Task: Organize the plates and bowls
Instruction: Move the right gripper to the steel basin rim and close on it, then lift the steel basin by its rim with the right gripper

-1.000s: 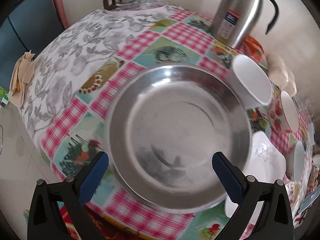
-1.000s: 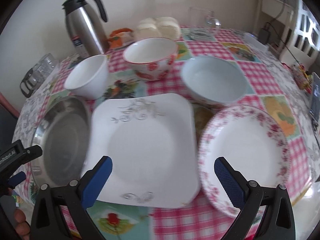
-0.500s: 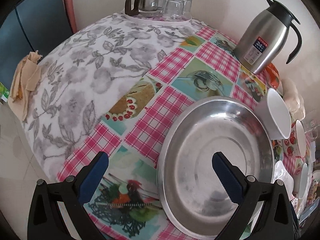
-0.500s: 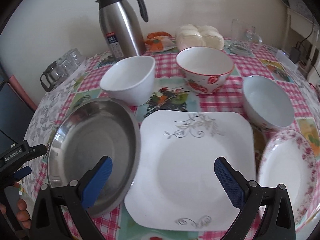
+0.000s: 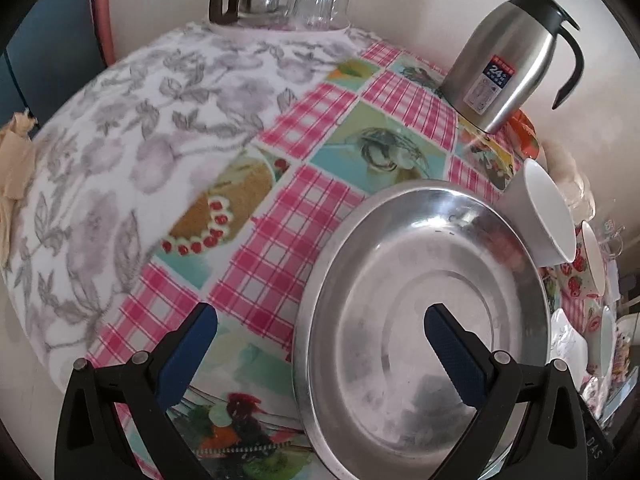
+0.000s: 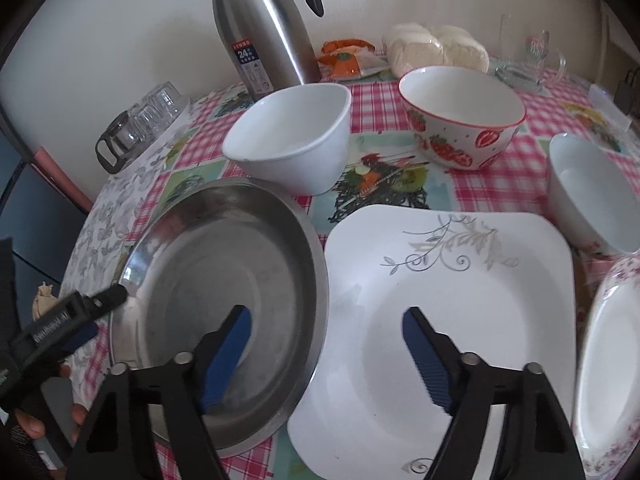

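Both tongs were found over the steel plate [image 6: 224,280] on the bench [image 5: 312,128]. Left tongs [image 5: 320,348] were held wide open, straddling the plate's left rim without contact. Right tongs [image 6: 326,344] were recorded closing, the plate's right rim between the pads, not yet pressed. A square white plate [image 6: 448,320] was noted just beside, slightly overlapped by the steel rim. Three bowls and a thermos [image 6: 264,28] were observed behind.
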A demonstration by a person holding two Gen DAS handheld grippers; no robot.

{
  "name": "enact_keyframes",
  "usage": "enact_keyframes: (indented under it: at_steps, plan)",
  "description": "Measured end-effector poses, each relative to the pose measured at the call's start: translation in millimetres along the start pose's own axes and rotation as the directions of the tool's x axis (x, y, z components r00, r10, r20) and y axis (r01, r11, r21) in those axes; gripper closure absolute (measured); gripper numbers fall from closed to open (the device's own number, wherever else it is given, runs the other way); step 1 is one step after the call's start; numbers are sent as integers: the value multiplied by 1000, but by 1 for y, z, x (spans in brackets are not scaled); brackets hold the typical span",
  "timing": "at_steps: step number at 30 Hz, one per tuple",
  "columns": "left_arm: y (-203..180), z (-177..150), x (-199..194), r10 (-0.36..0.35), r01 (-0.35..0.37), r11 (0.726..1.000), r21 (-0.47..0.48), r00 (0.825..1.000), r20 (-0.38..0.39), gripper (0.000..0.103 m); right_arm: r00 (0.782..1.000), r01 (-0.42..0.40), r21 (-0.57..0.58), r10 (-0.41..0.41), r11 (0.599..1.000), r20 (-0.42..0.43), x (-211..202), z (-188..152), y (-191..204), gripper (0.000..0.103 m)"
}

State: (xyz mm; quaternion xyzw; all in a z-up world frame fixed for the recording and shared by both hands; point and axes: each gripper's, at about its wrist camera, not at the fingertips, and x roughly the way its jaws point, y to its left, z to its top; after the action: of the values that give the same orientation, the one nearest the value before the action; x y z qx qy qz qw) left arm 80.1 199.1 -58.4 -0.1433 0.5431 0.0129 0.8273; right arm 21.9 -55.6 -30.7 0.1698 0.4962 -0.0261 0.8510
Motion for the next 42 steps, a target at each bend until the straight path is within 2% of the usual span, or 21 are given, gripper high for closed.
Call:
enact_keyframes:
  at_steps: [2, 5, 7, 9, 11, 15, 19, 22, 32, 38, 42]
  plan:
    - [1, -1, 3, 1, -1, 1000, -9, 1000, -17, 0, 1000, -18, 15, 18, 1000, -9, 3, 1, -2, 38]
    - [3, -2, 8, 45, -46, 999, -19, 998, -33, 2, 999, -35, 30, 36, 999, -25, 6, -1, -4, 46]
    - [6, -2, 11, 49, -50, 998, -33, 998, -45, 21, 998, -45, 41, 47, 998, -36, 7, -1, -6, 50]
    - [10, -2, 15, 54, -57, 997, -46, 996, -68, 31, 998, -54, 45, 56, 998, -38, 8, -2, -6, 54]
    - [11, -3, 14, 64, -66, 997, -46, 996, -58, 36, 997, -64, 39, 65, 997, -39, 8, -2, -4, 56]
    - [11, -4, 14, 84, -86, 995, -44, 995, -59, 54, 995, -89, 14, 89, 996, -44, 8, -3, 2, 58]
    - [16, -4, 12, 69, -72, 996, -55, 996, -51, 67, 996, -84, -16, 83, 996, -44, 10, -3, 8, 58]
    - [24, -2, 9, 83, -86, 993, -76, 996, -46, 71, 995, -88, -19, 87, 996, -41, 9, -3, 8, 58]
    - [52, -1, 1, 88, -92, 991, -97, 995, -42, 71, 996, -92, -69, 92, 993, -5, 5, -2, 26, 58]
    - [56, -3, 1, 77, -80, 993, -89, 996, -35, 70, 994, -108, -95, 104, 990, -46, 19, -5, 39, 59]
    - [56, -2, 1, 85, -86, 993, -80, 996, -26, 69, 992, -112, -91, 105, 990, -70, 29, -7, 40, 65]
